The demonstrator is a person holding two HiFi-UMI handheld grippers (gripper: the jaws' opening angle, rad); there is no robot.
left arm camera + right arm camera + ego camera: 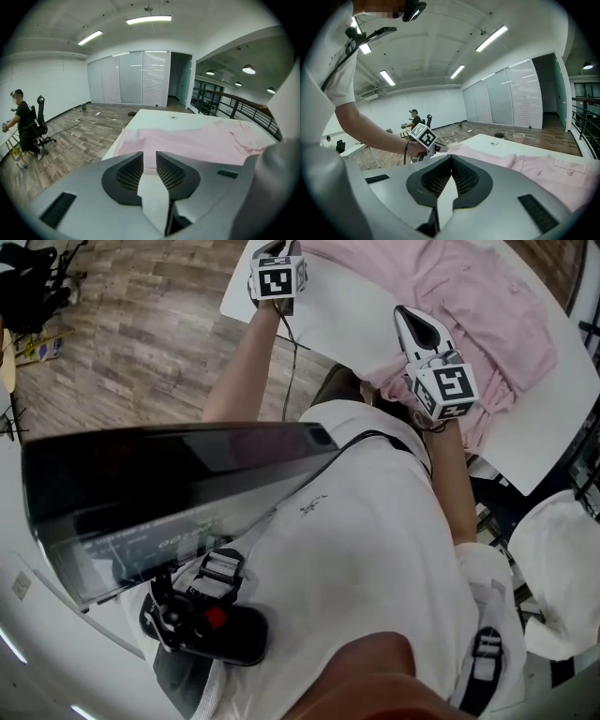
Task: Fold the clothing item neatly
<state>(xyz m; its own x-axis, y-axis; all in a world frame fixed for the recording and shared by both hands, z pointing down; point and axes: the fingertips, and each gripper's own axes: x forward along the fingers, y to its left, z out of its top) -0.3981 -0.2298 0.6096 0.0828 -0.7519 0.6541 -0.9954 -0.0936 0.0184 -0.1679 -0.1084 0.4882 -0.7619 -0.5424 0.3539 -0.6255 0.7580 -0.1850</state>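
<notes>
A pink shirt [478,306] lies spread and rumpled over the white table [347,315]. My left gripper [279,249] is over the table's left corner, beside the shirt's edge. In the left gripper view its jaws [149,157] stand a little apart with nothing between them, and the pink shirt [197,140] lies just ahead. My right gripper [403,313] hovers at the shirt's near edge. In the right gripper view its jaws [451,157] are shut tip to tip and empty, with the shirt [553,173] ahead to the right and the left gripper [424,138] off to the left.
Wooden floor [141,334] lies left of the table. A person [21,122] stands by an office chair far off, and a railing [225,101] runs behind the table. A black visor [169,493] and my white-shirted torso fill the lower part of the head view.
</notes>
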